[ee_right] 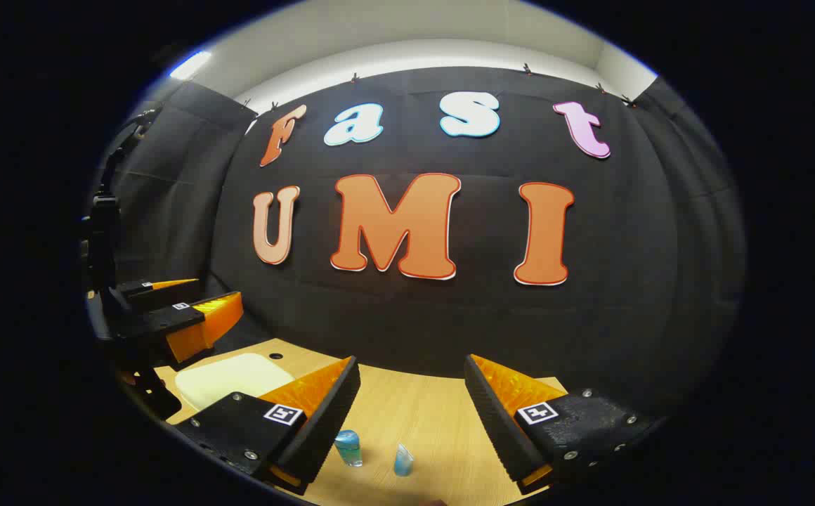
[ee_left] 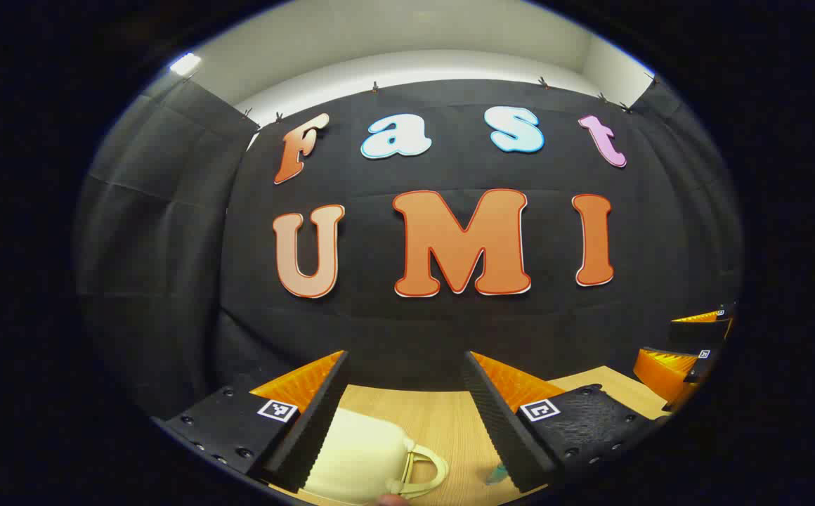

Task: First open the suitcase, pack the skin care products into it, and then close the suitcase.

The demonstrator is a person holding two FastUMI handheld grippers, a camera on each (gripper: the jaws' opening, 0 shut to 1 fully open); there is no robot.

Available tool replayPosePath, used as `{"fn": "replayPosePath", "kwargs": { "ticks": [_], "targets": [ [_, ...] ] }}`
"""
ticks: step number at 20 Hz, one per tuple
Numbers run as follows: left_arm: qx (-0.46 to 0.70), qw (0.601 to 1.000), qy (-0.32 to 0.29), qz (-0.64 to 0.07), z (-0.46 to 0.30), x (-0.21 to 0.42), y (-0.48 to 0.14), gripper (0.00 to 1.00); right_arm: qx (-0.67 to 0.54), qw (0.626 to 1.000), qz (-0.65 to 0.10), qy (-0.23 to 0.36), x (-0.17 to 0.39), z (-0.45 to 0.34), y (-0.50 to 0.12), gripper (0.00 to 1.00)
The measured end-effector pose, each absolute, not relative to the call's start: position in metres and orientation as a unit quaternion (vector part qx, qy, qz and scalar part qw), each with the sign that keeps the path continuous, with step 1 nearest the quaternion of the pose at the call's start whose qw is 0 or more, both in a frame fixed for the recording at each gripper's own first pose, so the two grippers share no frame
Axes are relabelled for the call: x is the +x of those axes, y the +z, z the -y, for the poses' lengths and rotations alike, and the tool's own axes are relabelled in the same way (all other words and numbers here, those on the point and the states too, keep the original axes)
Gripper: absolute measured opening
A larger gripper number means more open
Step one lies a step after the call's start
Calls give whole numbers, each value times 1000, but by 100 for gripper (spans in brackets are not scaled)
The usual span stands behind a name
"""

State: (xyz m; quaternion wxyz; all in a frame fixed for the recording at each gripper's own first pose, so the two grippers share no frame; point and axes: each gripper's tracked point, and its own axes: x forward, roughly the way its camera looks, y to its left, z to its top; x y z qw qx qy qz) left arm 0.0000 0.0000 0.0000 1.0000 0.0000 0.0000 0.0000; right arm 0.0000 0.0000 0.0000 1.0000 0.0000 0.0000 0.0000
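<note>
Suitcase: we see a small cream suitcase (ee_left: 358, 457) lying flat on the wooden table (ee_left: 450, 422), closed as far as we can judge, with its handle (ee_left: 425, 469) pointing to the right in the left gripper view.
Suitcase to fingers: it lies below and just ahead of the left gripper (ee_left: 405, 393), partly under its left finger; we judge this gripper is the nearer one for the opening.
Long axis: we cannot tell it well, because the finger hides a big part of the case.
Skin care products: two small blue bottles (ee_right: 348, 448) (ee_right: 403, 460) stand on the table, near each other, below and between the fingers of the right gripper (ee_right: 412, 397), closer to its left finger.
Left gripper: its fingers are wide apart and hold nothing.
Right gripper: also wide apart and empty; it also appears at the right edge of the left gripper view (ee_left: 688, 351).
Step, in our judgement: the opening is not yet begun; the left gripper must go down toward the handle side.
</note>
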Motion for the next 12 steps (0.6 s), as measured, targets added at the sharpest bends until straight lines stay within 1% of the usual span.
{"fn": "replayPosePath", "kwargs": {
  "ticks": [3, 4, 8, 9, 10, 11, 12],
  "targets": [
    [6, 1000, -8, 22, 5, 1, 12, 100, -7, 1000, 8, 1, 3, -2, 4, 95],
    [13, 1000, -14, 24, 6, 6, 14, 99, -9, 1000, 13, -5, 3, -1, 6, 95],
    [15, 999, -26, 23, 6, 19, 16, 98, -6, 1000, 5, -16, 5, -1, 5, 95],
    [17, 999, -30, 19, 8, 20, 13, 100, -9, 1000, 2, -21, 6, 0, 4, 95],
    [17, 999, -36, 18, 9, 22, 12, 98, -8, 1000, -3, -26, 7, 2, 3, 95],
    [17, 999, -41, 21, 9, 22, 13, 100, -4, 1000, -4, -30, 7, 1, 1, 95],
    [20, 999, -41, 20, 7, 25, 12, 99, 1, 999, -8, -32, 9, 0, 1, 95]
  ]
}}
